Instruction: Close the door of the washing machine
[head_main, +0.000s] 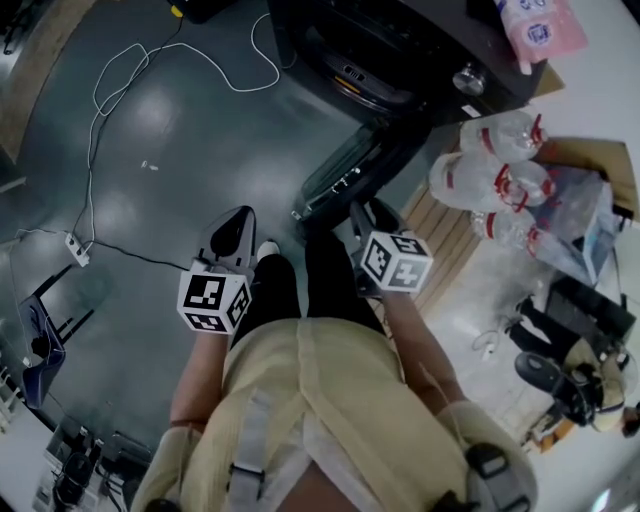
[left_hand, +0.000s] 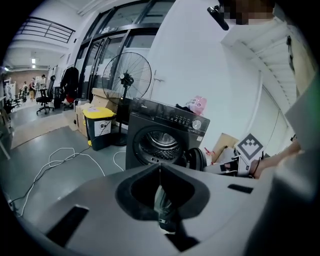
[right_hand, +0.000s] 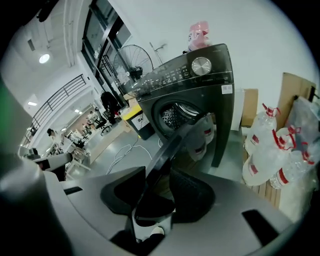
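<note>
The dark washing machine (head_main: 400, 60) stands ahead with its drum (left_hand: 162, 141) exposed. Its round door (head_main: 340, 180) hangs open, swung out toward me. My right gripper (head_main: 368, 215) sits at the door's near edge. In the right gripper view the door rim (right_hand: 170, 150) runs down between the two jaws, and my right gripper (right_hand: 157, 187) is shut on it. My left gripper (head_main: 235, 235) hovers over the floor left of the door, touching nothing. In the left gripper view its jaws meet in a line, so the left gripper (left_hand: 160, 175) is shut and holds nothing.
Large water bottles (head_main: 495, 180) lie on a wooden pallet (head_main: 450, 235) to the right of the machine. A white cable (head_main: 120, 90) and a power strip (head_main: 75, 248) trail over the floor on the left. A yellow bin (left_hand: 100, 127) and a fan (left_hand: 127, 80) stand beside the machine.
</note>
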